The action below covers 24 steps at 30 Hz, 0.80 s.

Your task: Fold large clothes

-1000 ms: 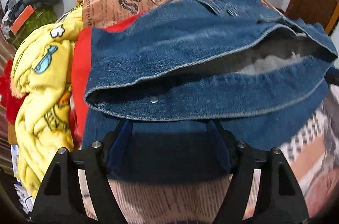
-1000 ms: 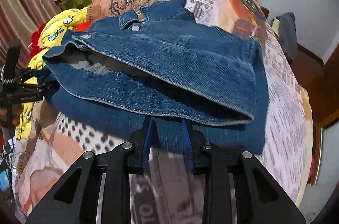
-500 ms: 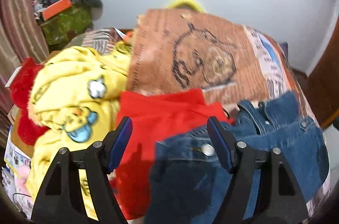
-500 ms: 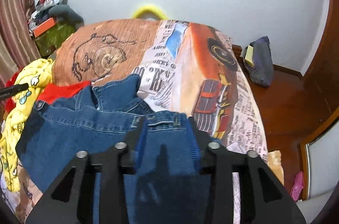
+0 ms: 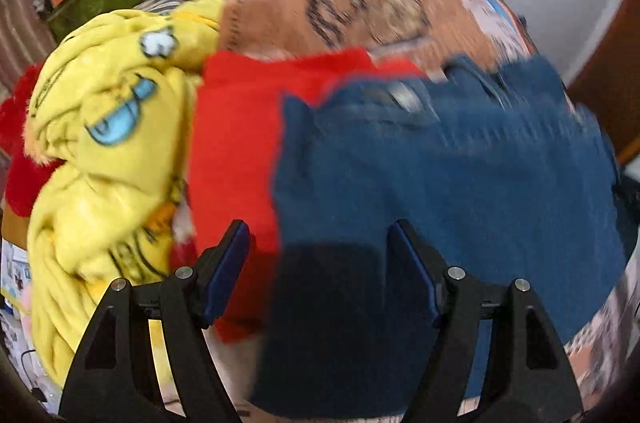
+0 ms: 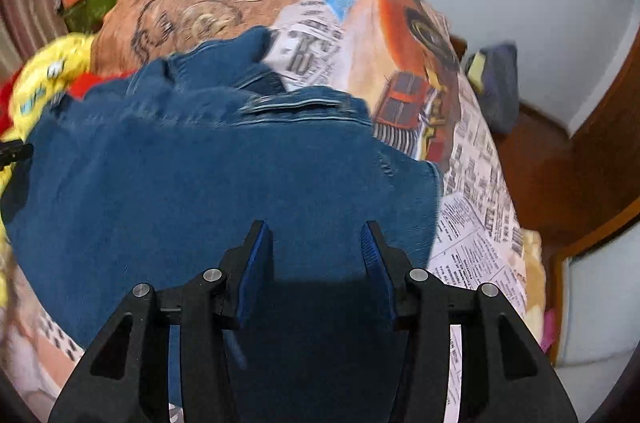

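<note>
The jacket point(image 6: 224, 183) lies folded on the bed point(image 6: 472, 223). The left gripper point(image 5: 320, 243) is spread wide, grasping nothing. The right gripper's point(image 6: 317, 243) jaws are opening above the denim, pads clear.

Ahead of my grippers, the bed point(image 6: 472, 183) wears a printed spread of newsprint, an orange car and a brown sketch. A folded denim jacket point(image 6: 224, 175) lies on it directly beneath both grippers. Just left of the jacket I see a red garment point(image 5: 236, 127), and beyond that a rumpled yellow cartoon blanket point(image 5: 108, 127).
</note>
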Available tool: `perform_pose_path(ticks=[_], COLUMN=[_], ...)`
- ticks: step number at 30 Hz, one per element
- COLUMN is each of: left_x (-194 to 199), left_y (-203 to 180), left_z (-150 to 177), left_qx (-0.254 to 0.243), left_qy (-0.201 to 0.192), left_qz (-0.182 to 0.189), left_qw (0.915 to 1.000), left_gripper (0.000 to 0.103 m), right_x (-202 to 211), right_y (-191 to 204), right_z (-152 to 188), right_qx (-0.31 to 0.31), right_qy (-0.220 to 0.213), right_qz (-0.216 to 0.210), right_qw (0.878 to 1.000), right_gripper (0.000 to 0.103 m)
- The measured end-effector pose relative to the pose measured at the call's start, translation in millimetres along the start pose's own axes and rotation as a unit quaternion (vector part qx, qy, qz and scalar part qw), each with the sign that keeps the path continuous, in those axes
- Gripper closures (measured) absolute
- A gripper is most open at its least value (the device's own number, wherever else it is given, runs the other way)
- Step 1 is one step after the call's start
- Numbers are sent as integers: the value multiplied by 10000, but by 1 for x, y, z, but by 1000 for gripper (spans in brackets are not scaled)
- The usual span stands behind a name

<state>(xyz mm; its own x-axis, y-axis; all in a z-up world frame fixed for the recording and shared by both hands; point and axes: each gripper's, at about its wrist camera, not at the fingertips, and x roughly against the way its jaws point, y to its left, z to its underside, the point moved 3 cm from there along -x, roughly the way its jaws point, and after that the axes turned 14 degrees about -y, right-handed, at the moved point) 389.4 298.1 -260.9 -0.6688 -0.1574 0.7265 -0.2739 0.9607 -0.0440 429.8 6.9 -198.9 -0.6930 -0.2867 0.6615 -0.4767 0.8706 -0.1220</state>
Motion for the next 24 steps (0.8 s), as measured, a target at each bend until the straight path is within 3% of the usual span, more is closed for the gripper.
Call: perform_pose_path(ticks=[3,4,5,7,10,14,16,24], left_x=[4,6,8,11,17,28,35,61], left_y=[-19,-22,-23,-23,-16,-1,8,34], left_z=[22,27,32,40,46,57,62,89], left_qx=[-490,-567,-585,-531,-369,-190,-39,510], left_qy=[-177,-272,-358,-428,-402,-386,-383,-235], left_qz=[-237,-317,-418,-438,-359,-422,-448,-484], left_qw=[9984,9975,9968,9967,9979,9982,9983,9972], left_gripper=[26,17,13,13,11,10,10,10], right_x=[10,13,16,19,18,11,11,23], right_y=[32,45,55,79,103,99,87,61], right_z=[2,3,3,5,15,25,26,39], right_qx=[401,520,620,846,1080,1002,730,105], right_qy=[-205,-267,-301,-328,-309,-294,-196,-56], right_qz=[-88,-167,-241,-418,-591,-447,-453,-506], right_qw=[9989,9982,9973,9950,9919,9935,9961,9986], right_gripper=[59,58,57,40,37,33,25,21])
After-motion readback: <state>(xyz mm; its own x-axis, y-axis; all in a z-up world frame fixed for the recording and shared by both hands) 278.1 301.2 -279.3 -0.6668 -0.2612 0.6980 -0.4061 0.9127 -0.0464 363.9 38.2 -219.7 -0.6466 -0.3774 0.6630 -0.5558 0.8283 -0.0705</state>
